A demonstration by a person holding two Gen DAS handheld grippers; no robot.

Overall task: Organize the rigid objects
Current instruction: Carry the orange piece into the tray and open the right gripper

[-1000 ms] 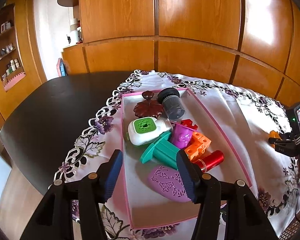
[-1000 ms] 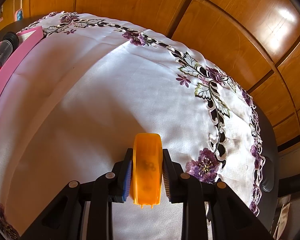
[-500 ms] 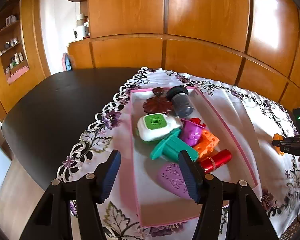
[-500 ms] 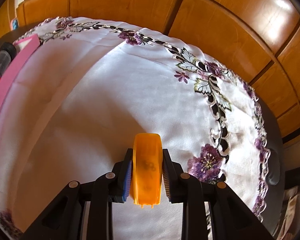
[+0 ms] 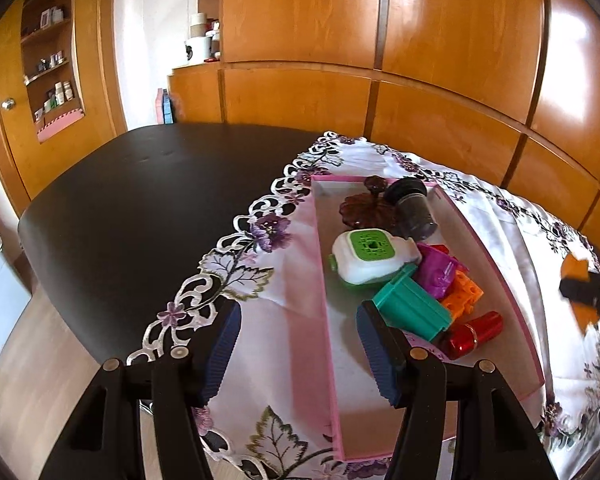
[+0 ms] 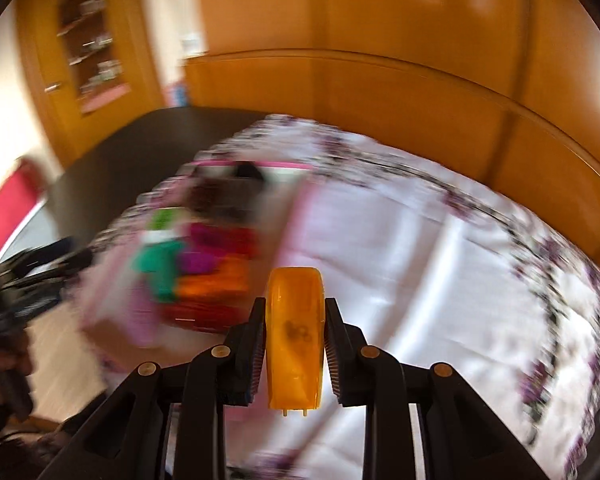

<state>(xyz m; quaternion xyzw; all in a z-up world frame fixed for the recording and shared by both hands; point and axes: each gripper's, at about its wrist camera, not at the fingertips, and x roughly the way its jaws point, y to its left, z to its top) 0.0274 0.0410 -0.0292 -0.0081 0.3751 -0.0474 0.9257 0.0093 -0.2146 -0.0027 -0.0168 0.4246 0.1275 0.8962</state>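
A pink tray (image 5: 511, 308) on the embroidered white tablecloth holds several objects: a dark leaf piece (image 5: 361, 210), a dark jar (image 5: 413, 210), a white and green case (image 5: 369, 256), a teal block (image 5: 413, 312), a purple piece (image 5: 437, 270), an orange block (image 5: 461, 298) and a red cylinder (image 5: 473, 334). My left gripper (image 5: 298, 344) is open and empty over the tray's near left edge. My right gripper (image 6: 296, 334) is shut on an orange plastic piece (image 6: 296, 332), held above the cloth right of the tray (image 6: 288, 216). It also shows at the left wrist view's right edge (image 5: 579, 292).
The dark table top (image 5: 140, 200) lies bare left of the cloth. Wooden cabinet panels (image 5: 439, 80) stand behind the table. A shelf niche (image 5: 52, 72) is at far left. White cloth (image 6: 439, 280) spreads right of the tray. The right wrist view is motion-blurred.
My right gripper has swung left with the orange piece, so the tray now faces it. My left gripper has drifted left and back, so the tray sits further right.
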